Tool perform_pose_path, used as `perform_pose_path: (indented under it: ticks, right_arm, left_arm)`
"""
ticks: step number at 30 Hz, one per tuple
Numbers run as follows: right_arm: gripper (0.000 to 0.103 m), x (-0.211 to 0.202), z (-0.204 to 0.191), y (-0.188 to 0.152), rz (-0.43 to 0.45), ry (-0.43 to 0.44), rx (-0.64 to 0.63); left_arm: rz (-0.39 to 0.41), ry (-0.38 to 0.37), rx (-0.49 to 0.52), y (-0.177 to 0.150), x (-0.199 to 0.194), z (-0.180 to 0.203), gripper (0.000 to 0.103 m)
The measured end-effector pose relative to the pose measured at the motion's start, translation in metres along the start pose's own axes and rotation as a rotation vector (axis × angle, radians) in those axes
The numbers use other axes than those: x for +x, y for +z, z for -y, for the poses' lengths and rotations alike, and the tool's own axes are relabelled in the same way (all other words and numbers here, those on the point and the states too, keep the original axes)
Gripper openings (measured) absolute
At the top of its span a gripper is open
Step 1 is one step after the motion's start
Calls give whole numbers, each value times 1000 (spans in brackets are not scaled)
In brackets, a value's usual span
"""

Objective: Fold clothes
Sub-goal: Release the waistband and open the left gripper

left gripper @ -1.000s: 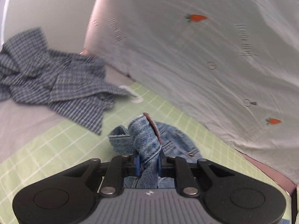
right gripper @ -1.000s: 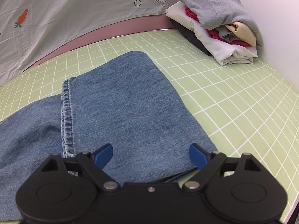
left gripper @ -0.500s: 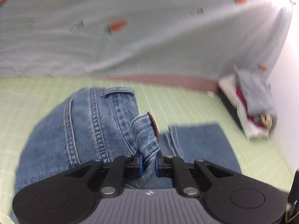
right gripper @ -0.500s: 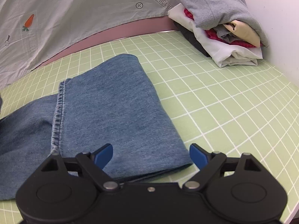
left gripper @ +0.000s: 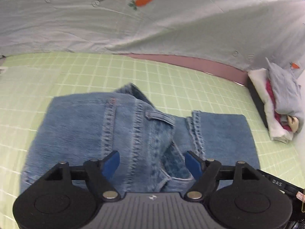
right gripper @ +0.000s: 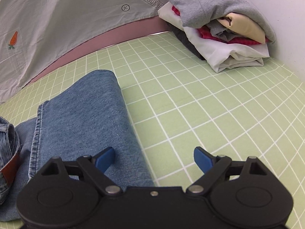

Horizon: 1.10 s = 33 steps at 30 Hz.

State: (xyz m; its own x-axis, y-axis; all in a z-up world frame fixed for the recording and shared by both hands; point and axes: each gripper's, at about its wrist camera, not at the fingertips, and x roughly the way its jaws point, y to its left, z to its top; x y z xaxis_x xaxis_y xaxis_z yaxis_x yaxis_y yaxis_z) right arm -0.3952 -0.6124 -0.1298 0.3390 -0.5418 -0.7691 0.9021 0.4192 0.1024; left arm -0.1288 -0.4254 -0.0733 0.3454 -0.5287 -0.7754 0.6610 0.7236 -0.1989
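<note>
A pair of blue jeans [left gripper: 106, 126] lies folded on the green grid mat [left gripper: 171, 80]. The waistband part is laid over the folded legs [left gripper: 225, 133]. My left gripper [left gripper: 152, 163] is open just above the waistband, holding nothing. In the right wrist view the folded legs [right gripper: 83, 118] lie at the left and the waistband with its brown patch [right gripper: 10, 166] shows at the left edge. My right gripper [right gripper: 154, 161] is open and empty, over the right edge of the jeans and the mat [right gripper: 209, 114].
A stack of folded clothes [right gripper: 219, 24] topped by a grey garment sits at the back right by the wall; it also shows in the left wrist view [left gripper: 280, 103]. A grey sheet with carrot prints [left gripper: 152, 15] hangs behind the mat above a pink edge [left gripper: 190, 63].
My left gripper carried the jeans' waistband to the right over the legs, then opened and let it go. My right gripper drew back to the right, off the folded legs.
</note>
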Motion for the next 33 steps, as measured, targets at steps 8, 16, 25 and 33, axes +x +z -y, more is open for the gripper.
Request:
perform_pose_path:
  ticks: [8,16,25,33]
  right_arm:
    - [92,8,1,-2,-19,27,15]
    - [92,11,-2,-2,-46,70,19]
    - [93,25,-24,1,-90,111,-63]
    - [48,22,-43,11,-129,118,-174]
  left_arm:
    - [-95,353,-11,-4,17,-55,80]
    - [-138,417,44,-26,44,-53,85]
    - [-151,403,34,-23,46,-57,87]
    - [-141,408,33,-26,43,-54,88]
